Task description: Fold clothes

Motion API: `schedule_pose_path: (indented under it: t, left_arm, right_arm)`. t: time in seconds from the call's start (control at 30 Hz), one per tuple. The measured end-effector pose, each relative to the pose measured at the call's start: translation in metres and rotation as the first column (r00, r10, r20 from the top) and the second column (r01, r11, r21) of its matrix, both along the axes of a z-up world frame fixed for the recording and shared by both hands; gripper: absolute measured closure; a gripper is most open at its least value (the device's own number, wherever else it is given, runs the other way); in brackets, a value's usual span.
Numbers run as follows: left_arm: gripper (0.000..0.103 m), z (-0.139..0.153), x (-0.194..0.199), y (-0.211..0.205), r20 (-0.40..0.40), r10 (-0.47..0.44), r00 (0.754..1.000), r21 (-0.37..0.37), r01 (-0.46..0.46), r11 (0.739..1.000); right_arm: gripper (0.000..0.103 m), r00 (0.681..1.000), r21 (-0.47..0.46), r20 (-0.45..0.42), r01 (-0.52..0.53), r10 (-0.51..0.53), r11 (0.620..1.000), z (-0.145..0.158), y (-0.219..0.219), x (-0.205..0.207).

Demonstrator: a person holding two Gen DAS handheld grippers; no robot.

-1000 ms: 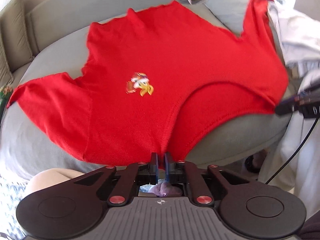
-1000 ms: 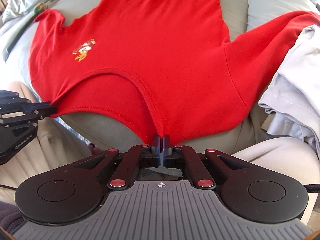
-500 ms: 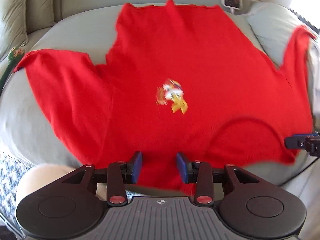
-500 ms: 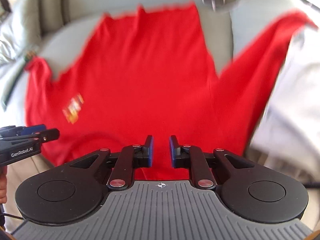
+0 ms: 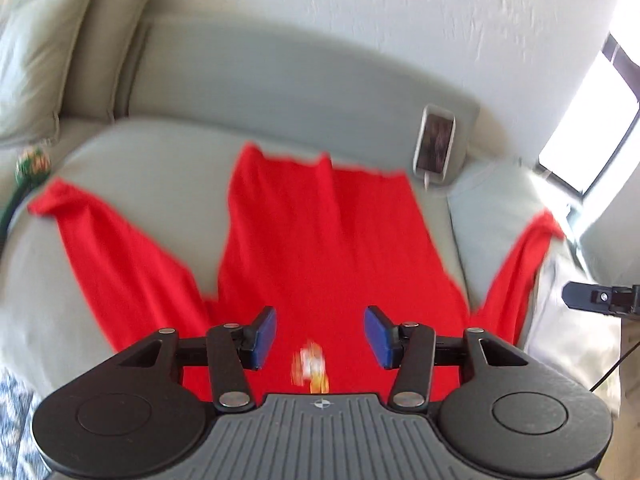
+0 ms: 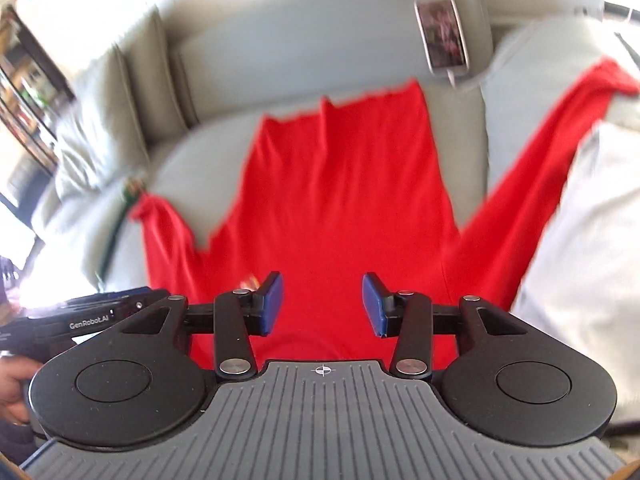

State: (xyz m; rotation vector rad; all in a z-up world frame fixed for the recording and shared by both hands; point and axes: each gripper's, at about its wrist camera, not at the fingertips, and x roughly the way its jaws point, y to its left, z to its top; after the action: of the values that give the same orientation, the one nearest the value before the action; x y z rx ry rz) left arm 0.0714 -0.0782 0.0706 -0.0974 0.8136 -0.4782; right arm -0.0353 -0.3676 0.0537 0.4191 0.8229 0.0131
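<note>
Red long-sleeved cotton shirt [image 5: 320, 240] lies spread face up on the grey sofa seat [image 5: 132, 160], hem far, collar near, one sleeve [image 5: 116, 256] splayed left and the other draped right over a pale cushion [image 5: 496, 208]. Both the left gripper [image 5: 320, 338] and the right gripper [image 6: 322, 304] hang above it released, jaws just opening, nothing between them. Laying out looks finished; folding likely begins next, by pinching the left sleeve's cuff and carrying it across the body.

Red cloth shirt [image 5: 320, 240], matt fabric sofa [image 5: 280, 88]
</note>
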Motion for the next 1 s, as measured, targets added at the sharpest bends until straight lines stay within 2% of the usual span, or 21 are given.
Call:
schedule_pose_path:
  t: [0.07,0.13,0.23,0.37,0.5,0.63,0.7,0.9,1.0]
  left_arm:
    - [0.051,0.008,0.025,-0.001,0.040,0.014,0.999,-0.021,-0.013,1.000]
    - [0.051,0.003,0.053,-0.003,0.051,0.045,0.998,-0.010,-0.044,0.999]
    - [0.051,-0.014,0.100,-0.004,0.032,0.097,0.995,0.002,-0.097,0.995]
    - [0.055,-0.056,0.169,-0.006,-0.039,0.161,0.986,0.023,-0.161,0.987]
    - [0.059,-0.096,0.230,-0.008,-0.089,0.191,0.978,0.058,-0.187,0.981]
    - [0.060,-0.124,0.285,-0.015,-0.084,0.198,0.977,0.073,-0.192,0.979]
    - [0.060,-0.133,0.309,-0.019,-0.066,0.184,0.981,0.053,-0.180,0.982]
    - [0.061,-0.159,0.365,-0.033,-0.096,0.118,0.988,-0.002,-0.119,0.993]
    - [0.066,-0.170,0.378,-0.040,-0.113,0.077,0.991,-0.019,-0.080,0.997]
  right_arm:
    - [0.054,0.997,-0.012,0.069,0.016,-0.015,1.000,0.017,-0.008,0.014]
    - [0.053,0.993,-0.016,0.113,0.031,-0.029,0.999,0.024,-0.019,0.034]
    - [0.050,0.993,-0.009,0.103,0.063,-0.062,0.998,0.015,-0.035,0.076]
    - [0.050,0.992,0.036,0.046,0.115,-0.116,0.993,-0.022,-0.065,0.137]
    - [0.050,0.982,0.078,0.007,0.187,-0.188,0.979,-0.075,-0.101,0.197]
    - [0.054,0.961,0.082,-0.032,0.276,-0.275,0.958,-0.134,-0.146,0.257]
    - [0.057,0.952,0.087,-0.048,0.304,-0.301,0.949,-0.154,-0.166,0.285]
    - [0.057,0.941,0.181,-0.008,0.334,-0.338,0.925,-0.188,-0.203,0.338]
    - [0.055,0.952,0.213,-0.006,0.300,-0.306,0.930,-0.199,-0.212,0.358]
